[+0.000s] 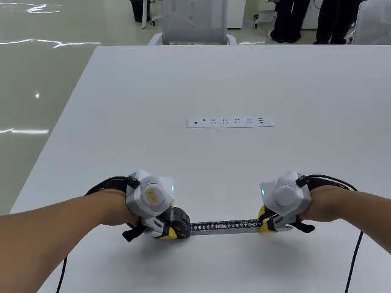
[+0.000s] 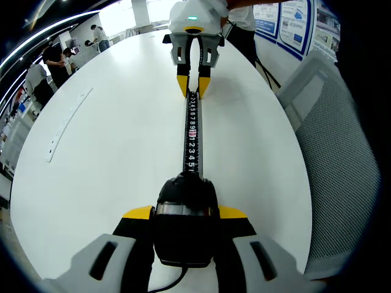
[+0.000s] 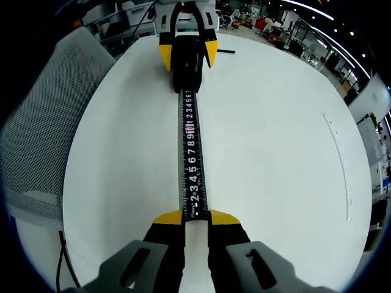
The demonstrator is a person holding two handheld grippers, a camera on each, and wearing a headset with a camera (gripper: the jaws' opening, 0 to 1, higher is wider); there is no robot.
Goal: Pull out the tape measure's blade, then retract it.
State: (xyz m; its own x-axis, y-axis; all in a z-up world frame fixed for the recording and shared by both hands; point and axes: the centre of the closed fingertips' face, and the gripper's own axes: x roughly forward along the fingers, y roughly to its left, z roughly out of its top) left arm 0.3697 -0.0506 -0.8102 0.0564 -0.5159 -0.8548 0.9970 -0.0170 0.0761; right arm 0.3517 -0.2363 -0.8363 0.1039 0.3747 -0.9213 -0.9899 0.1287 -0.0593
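Beside glossy floor — white table, tape measure

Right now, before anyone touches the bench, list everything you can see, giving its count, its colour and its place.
table: one, white, under everything.
power strip: one, white, flat on the table's middle.
tape measure case: one, black, near edge, in the left gripper's jaws.
blade: one, black with white numbers, stretched from the case to the right gripper.
chair: one, pale grey, at the table's far end.
people: two pairs of dark legs, beyond the far right corner.
cables: two, black, trailing off the near edge.
left gripper: one, white, yellow-tipped jaws, shut on the case.
right gripper: one, same colours, shut on the blade's end.
arms: two, bare, reaching in from the near edge.
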